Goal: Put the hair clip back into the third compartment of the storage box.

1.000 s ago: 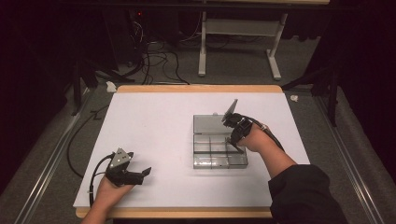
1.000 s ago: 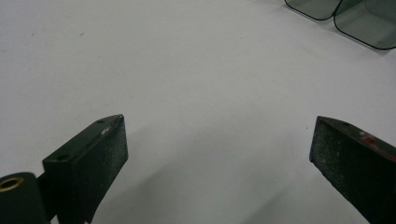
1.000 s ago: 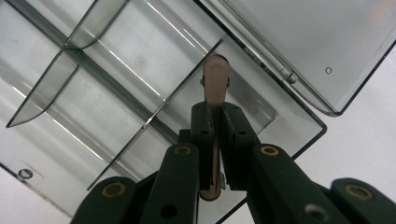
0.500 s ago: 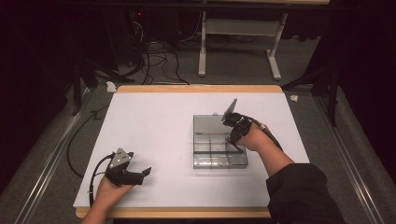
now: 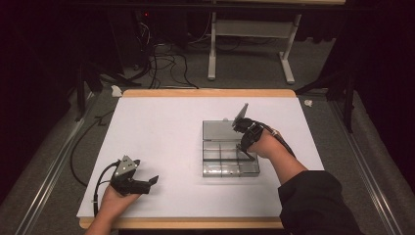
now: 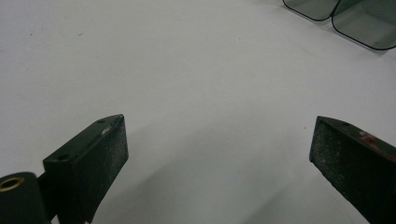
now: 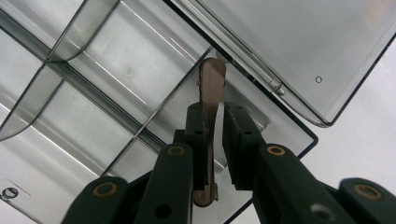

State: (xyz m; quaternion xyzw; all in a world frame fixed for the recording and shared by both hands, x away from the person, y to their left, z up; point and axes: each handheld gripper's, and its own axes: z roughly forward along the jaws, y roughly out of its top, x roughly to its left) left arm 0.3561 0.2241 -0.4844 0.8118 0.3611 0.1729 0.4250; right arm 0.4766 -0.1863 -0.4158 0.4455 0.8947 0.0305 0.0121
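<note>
Currently, the left gripper [image 5: 147, 182] rests at about 7 o'clock on the white table surface [image 5: 161, 127], held low in the person's left hand [image 5: 113, 199]. In the left gripper view its jaws stand wide apart with nothing but bare table between them. It is well apart from the work; keep it parked there so its cable stays clear.

At the centre, slightly toward 4 o'clock, lies the clear compartment box [image 5: 222, 159], its hinged lid [image 5: 221, 129] folded open flat on the far side. Its divider walls [image 7: 98, 91] split the tray into several cells, all apparently empty.

Further right, the right gripper [image 5: 243, 151] reaches down into the box at its 3 o'clock end. In the right gripper view the jaws stand nearly closed, with a thin brown flat piece [image 7: 211, 88] between them; its exact kind cannot be told. A narrow gap shows against one pad, so the grip appears light or just loosening. The piece's tip hangs over the corner cell nearest the hinge.

For this step, judged to be placement into that cell:
1. Lower the piece until its tip meets the cell floor.
2. Keep it clear of the divider wall and the hinge edge.
3. Open the jaws slowly, then lift straight up.
</note>
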